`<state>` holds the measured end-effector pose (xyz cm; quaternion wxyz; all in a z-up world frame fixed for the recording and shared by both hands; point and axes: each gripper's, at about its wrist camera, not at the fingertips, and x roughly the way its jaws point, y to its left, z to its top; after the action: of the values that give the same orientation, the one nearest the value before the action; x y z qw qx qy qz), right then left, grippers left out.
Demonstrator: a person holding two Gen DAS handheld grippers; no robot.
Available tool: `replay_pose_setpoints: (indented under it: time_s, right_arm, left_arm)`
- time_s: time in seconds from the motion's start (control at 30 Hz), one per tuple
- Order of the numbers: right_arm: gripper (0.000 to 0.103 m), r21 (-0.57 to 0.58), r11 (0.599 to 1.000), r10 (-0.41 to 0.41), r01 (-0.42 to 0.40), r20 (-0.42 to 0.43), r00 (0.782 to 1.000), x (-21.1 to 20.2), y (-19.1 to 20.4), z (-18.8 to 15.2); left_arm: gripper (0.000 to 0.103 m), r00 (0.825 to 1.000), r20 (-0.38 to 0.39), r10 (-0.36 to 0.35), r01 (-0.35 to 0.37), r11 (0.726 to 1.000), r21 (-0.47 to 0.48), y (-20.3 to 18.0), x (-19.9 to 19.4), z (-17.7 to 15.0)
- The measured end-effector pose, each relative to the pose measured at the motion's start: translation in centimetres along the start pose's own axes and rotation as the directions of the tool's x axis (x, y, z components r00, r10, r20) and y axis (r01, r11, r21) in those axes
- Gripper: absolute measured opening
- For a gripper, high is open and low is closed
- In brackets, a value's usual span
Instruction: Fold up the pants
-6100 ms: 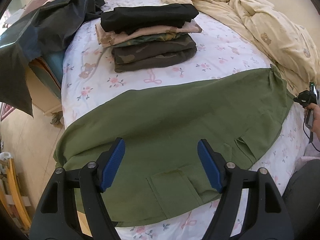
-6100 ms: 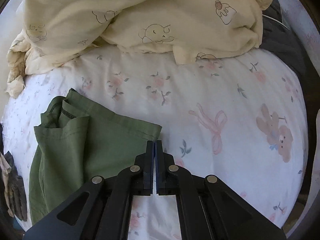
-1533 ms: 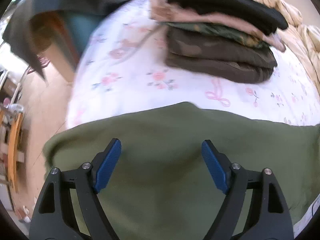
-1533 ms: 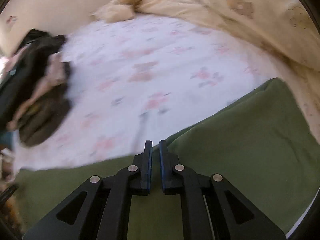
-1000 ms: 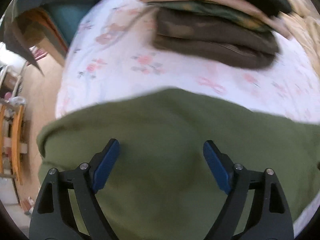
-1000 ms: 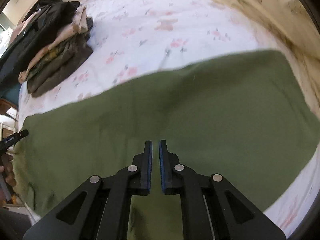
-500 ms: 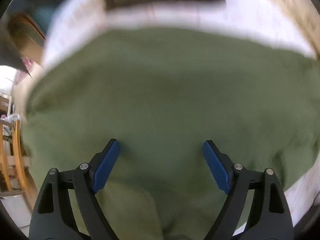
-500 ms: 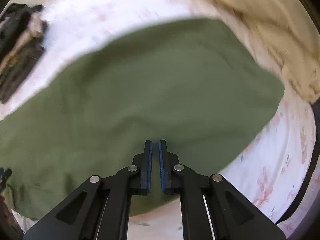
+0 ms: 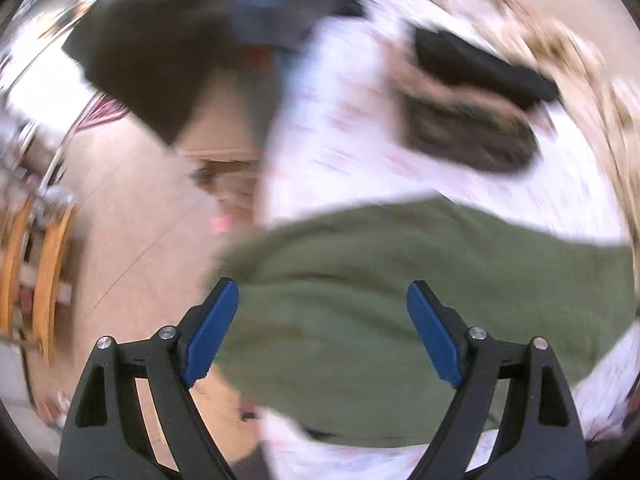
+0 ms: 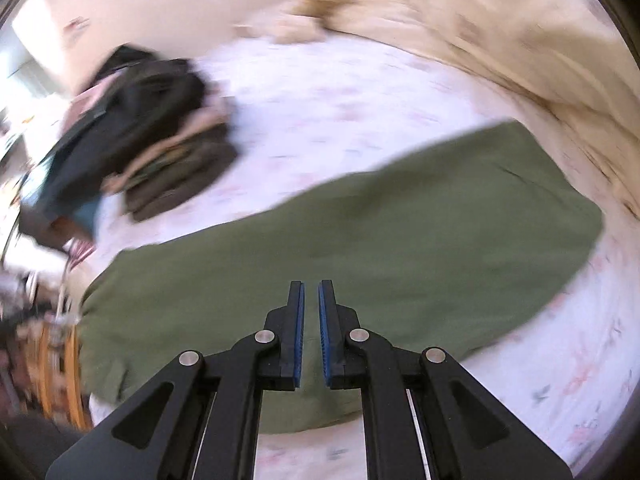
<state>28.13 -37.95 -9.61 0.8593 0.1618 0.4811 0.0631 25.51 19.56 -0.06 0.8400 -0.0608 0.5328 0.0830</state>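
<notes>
Right wrist view: olive-green cotton pants [image 10: 360,240] are recorded lying flat across a white bed sheet printed with pink flowers [image 10: 320,92], folded lengthwise into 1 long band that runs from the bed's left edge to a point near the cream quilt with cartoon prints [image 10: 540,40]. The right gripper [image 10: 311,332] is shown above the cloth, its blue pads parted by a narrow slit after having just been opening slightly; nothing is seen between them. A stack of folded garments in black, pink and brown camouflage [image 10: 168,140] is noted well apart from the pants, near the sheet's far left corner.

Left wrist view: the same pants [image 9: 400,300] are seen below the left gripper [image 9: 322,332], whose blue pads stand wide apart over the cloth's end with nothing gripped. The sheet [image 9: 340,152], the stack [image 9: 468,120], dark plastic sheeting [image 9: 160,60] and a beige floor [image 9: 140,240] are noted beyond, all heavily blurred.

Step in hand, as judged: the lengthwise fold appears done, both grippers are clear of the cloth, and a crosswise fold is not yet made. For the next move, 1 end of the band would need to be pinched by both grippers and carried over the other end, edges aligned.

Writing: no brand, label or legible text is found.
</notes>
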Motion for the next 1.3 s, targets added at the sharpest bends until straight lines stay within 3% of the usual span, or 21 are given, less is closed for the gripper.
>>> replay_pose_setpoints:
  time_s: [0.1,0.17,0.3,0.43,0.5,0.53,0.6,0.67,0.7,0.73,0.77,0.8,0.9,0.97,1.03,1.07,1.13,1.17,1.3]
  right_arm:
    - [0.02,-0.057,0.993,0.101,-0.101,-0.005,0.995,-0.6,3.6,-1.5]
    - [0.056,-0.062,0.988,0.138,-0.139,-0.02,0.99,-0.5,5.1,-2.3]
    - [0.058,-0.025,0.987,0.16,-0.161,-0.035,0.986,-1.0,6.2,-3.6]
    - [0.058,-0.001,0.993,0.114,-0.114,-0.048,0.992,-0.2,6.5,-4.5]
    - [0.058,-0.002,0.996,0.086,-0.086,-0.062,0.994,-0.1,6.7,-4.9]
    - [0.058,-0.005,0.998,0.064,-0.065,-0.063,0.996,-0.1,6.7,-5.1]
    - [0.058,0.001,0.999,0.034,-0.034,-0.068,0.997,0.1,6.6,-5.2]
    - [0.058,0.013,1.0,0.016,-0.015,-0.071,0.997,0.4,6.3,-5.2]
    - [0.058,0.018,1.0,0.004,-0.003,-0.074,0.997,0.6,6.2,-5.2]
    - [0.058,0.022,1.0,-0.014,0.015,-0.08,0.997,0.8,6.1,-5.3]
    - [0.058,0.021,0.999,-0.025,0.027,-0.086,0.996,1.0,6.1,-5.3]
    - [0.058,0.018,0.999,-0.035,0.037,-0.092,0.995,1.2,6.2,-5.4]
    - [0.058,-0.014,0.998,-0.064,0.063,-0.107,0.992,1.8,6.6,-5.6]
    - [0.058,-0.032,0.997,-0.072,0.069,-0.119,0.99,2.0,6.8,-5.7]
    - [0.058,-0.04,0.998,-0.063,0.058,-0.125,0.99,2.1,6.9,-5.8]
    - [0.058,-0.042,0.998,-0.061,0.056,-0.125,0.99,2.2,7.0,-5.8]
    - [0.058,-0.04,0.998,-0.056,0.052,-0.126,0.99,2.2,7.0,-5.9]
    - [0.058,-0.04,0.998,-0.055,0.051,-0.126,0.99,2.2,7.0,-5.9]
    - [0.058,-0.057,0.997,-0.051,0.044,-0.118,0.992,1.9,7.3,-6.1]
  left_arm:
    - [0.089,1.0,0.005,-0.009,0.01,0.993,-0.121,8.6,0.5,0.5]
    - [0.089,0.998,-0.028,-0.061,0.054,0.976,-0.211,13.8,2.9,-0.3]
    - [0.089,0.975,-0.094,-0.201,0.159,0.928,-0.339,19.3,8.9,-4.3]
    - [0.089,0.927,-0.108,-0.36,0.277,0.849,-0.449,21.2,15.0,-8.3]
    - [0.089,0.885,-0.103,-0.454,0.347,0.791,-0.503,21.0,17.7,-9.5]
    - [0.089,0.847,-0.087,-0.524,0.404,0.743,-0.533,20.8,18.4,-10.2]
    - [0.089,0.748,-0.016,-0.663,0.527,0.608,-0.594,20.2,20.7,-11.1]
    - [0.09,0.707,0.035,-0.706,0.566,0.537,-0.625,20.1,22.3,-12.0]
    - [0.09,0.699,0.038,-0.714,0.563,0.516,-0.646,20.0,23.1,-12.4]
    - [0.09,0.673,0.041,-0.738,0.568,0.482,-0.667,19.7,24.0,-13.0]
    - [0.09,0.637,0.045,-0.77,0.578,0.438,-0.689,19.3,25.1,-13.6]
    - [0.09,0.612,0.046,-0.789,0.585,0.413,-0.698,18.9,25.8,-14.0]
    - [0.09,0.579,0.067,-0.812,0.612,0.379,-0.695,18.2,26.2,-14.6]
    - [0.088,0.552,0.103,-0.828,0.632,0.334,-0.699,17.9,26.0,-14.7]
    - [0.064,0.532,0.111,-0.84,0.65,0.321,-0.689,17.7,25.7,-14.4]
    - [0.062,0.529,0.115,-0.841,0.658,0.32,-0.682,17.7,25.4,-14.2]
    - [0.049,0.559,0.093,-0.824,0.639,0.356,-0.682,17.5,24.9,-13.9]
    - [0.047,0.566,0.096,-0.819,0.634,0.357,-0.685,17.6,24.5,-13.7]
    - [0.031,0.65,0.081,-0.756,0.623,0.469,-0.627,17.5,22.1,-12.9]
